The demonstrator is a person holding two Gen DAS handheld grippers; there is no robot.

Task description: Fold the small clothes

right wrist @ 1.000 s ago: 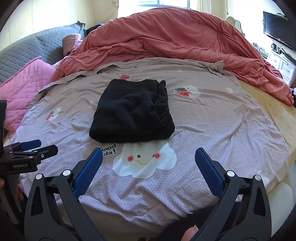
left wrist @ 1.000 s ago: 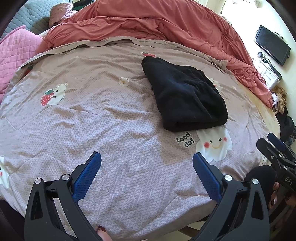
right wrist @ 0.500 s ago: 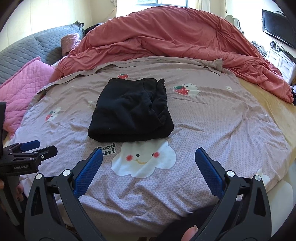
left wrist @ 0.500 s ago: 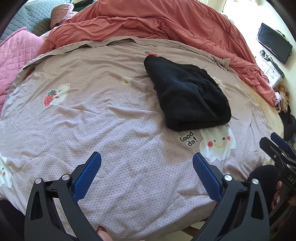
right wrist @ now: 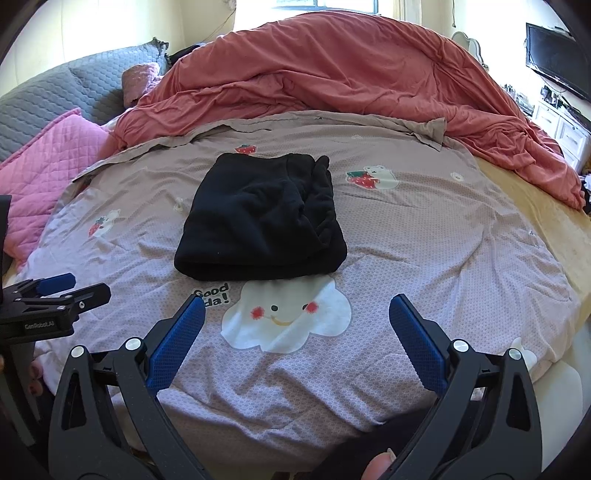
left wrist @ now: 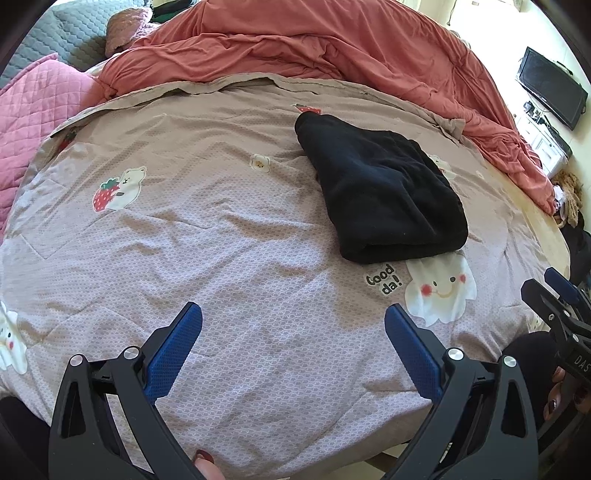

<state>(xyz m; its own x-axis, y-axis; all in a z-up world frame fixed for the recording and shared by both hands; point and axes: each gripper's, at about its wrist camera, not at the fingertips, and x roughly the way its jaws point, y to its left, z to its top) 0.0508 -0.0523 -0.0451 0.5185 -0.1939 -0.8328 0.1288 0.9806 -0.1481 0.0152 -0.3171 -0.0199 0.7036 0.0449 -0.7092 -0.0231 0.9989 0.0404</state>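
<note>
Well beyond both spread grippers (right wrist: 297, 314) lies folded black garment (right wrist: 262, 218).

bright daylight | far window (right wrist: 325, 3) glare | sharp | fisheye-bent edges
</note>
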